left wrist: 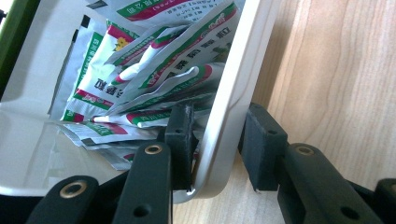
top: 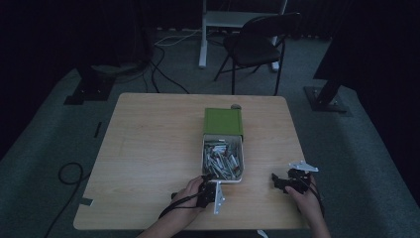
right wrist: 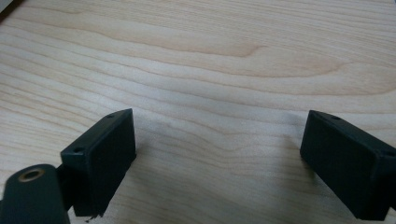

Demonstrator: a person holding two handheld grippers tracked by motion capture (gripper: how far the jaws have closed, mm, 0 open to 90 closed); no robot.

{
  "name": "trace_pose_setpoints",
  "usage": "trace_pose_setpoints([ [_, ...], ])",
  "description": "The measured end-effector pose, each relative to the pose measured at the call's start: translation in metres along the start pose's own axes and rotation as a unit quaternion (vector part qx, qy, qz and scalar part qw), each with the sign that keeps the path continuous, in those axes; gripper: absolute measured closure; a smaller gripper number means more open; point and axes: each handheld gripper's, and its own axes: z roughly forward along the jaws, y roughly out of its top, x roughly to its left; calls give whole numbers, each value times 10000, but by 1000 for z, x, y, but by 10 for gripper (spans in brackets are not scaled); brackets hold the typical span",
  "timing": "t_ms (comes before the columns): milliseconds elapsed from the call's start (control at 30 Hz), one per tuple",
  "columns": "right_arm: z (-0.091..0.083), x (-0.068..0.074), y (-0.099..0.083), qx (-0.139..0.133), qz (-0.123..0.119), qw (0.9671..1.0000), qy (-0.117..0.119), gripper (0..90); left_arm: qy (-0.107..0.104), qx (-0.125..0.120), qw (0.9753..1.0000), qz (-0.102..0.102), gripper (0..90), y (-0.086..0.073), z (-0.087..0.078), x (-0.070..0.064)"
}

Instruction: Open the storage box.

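Observation:
A white drawer (top: 204, 159) is pulled out toward me from a green box (top: 223, 122) at the table's middle. It holds several green, red and white sachets (top: 221, 159). My left gripper (top: 208, 184) is at the drawer's near left corner. In the left gripper view, my left gripper (left wrist: 217, 140) has one jaw inside among the sachets (left wrist: 154, 70) and the other outside, both pressed on the drawer's front wall (left wrist: 233, 84). My right gripper (top: 280, 181) is open to the right of the drawer, above bare wood. Nothing lies between the jaws of my right gripper (right wrist: 217, 163).
A small grey object (top: 236, 105) lies behind the green box. The wooden table (top: 153, 148) is bare left of the box. A dark folding chair (top: 257, 44) and a white stand (top: 203, 34) are beyond the far edge. Cables (top: 163, 74) trail on the floor.

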Motion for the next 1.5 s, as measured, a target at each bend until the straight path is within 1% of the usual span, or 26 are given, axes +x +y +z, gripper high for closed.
trace_pose_setpoints([
  [133,0,0,0,0,0,10000,0,101,-33,12,10000,3,668,-1,-2,0],
  [167,0,0,0,1,0,10000,0,101,-57,-30,9999,-85,666,-1,-2,0],
  [233,0,0,0,0,0,10000,0,101,-118,-40,9999,-119,660,-2,-3,1],
  [267,0,0,0,0,0,10000,0,101,-161,-81,9996,-218,654,-2,-3,1],
  [300,0,0,0,0,1,10000,0,101,-206,-86,9995,-235,648,-2,-4,2],
  [433,0,0,0,0,0,10000,1,101,-426,-296,9976,-453,614,-2,-10,6],
  [467,0,0,0,0,0,10000,1,101,-426,-296,9976,-453,614,-2,-10,6],
  [500,0,0,0,0,0,10000,0,101,-496,-418,9958,-644,614,-2,-13,9],
  [533,0,0,0,-1,0,10000,0,101,-531,-451,9951,-708,614,-2,-15,10],
  [600,0,0,0,0,1,10000,0,101,-637,-584,9916,-966,614,-2,-18,13],
  [667,0,0,0,0,0,10000,0,101,-790,-653,9884,-1116,614,-4,-22,16],
  [700,0,0,0,-1,0,10000,0,101,-859,-709,9858,-1254,614,-5,-23,18],
  [833,0,0,0,-1,0,10000,0,101,-1124,-839,9781,-1536,614,-11,-29,20],
  [967,0,0,0,0,0,10000,0,101,-1189,-892,9746,-1674,612,-17,-34,23],
  [1033,0,0,0,-1,0,10000,0,101,-1186,-900,9737,-1724,612,-21,-37,24],
  [1067,0,0,0,0,0,10000,0,101,-1203,-905,9722,-1792,612,-24,-38,25],
  [1133,0,0,0,0,1,10000,0,101,-1194,-874,9714,-1859,612,-30,-40,27],
  [1167,0,0,0,0,0,10000,0,101,-1182,-868,9701,-1936,612,-33,-40,27],
  [1200,0,0,0,0,1,10000,0,101,-1169,-841,9697,-1975,612,-36,-41,28],
  [1233,0,0,0,0,1,10000,0,101,-1141,-829,9684,-2056,612,-40,-41,29],
  [1300,0,0,0,-1,0,10000,1,101,-1114,-793,9671,-2145,612,-46,-41,31],
  [1333,0,0,0,0,1,10000,0,101,-1103,-809,9646,-2256,612,-49,-41,31],
  [1367,0,0,0,0,1,10000,0,101,-1097,-799,9633,-2317,612,-53,-41,32],
  [1433,0,0,0,0,0,10000,0,101,-1043,-757,9623,-2396,612,-59,-42,33],
  [1467,0,0,0,-1,0,10000,0,101,-1037,-750,9606,-2469,612,-62,-42,34],
  [1500,0,0,0,3,-2,10000,-1,101,-1051,-728,9596,-2506,612,-66,-43,34],
])
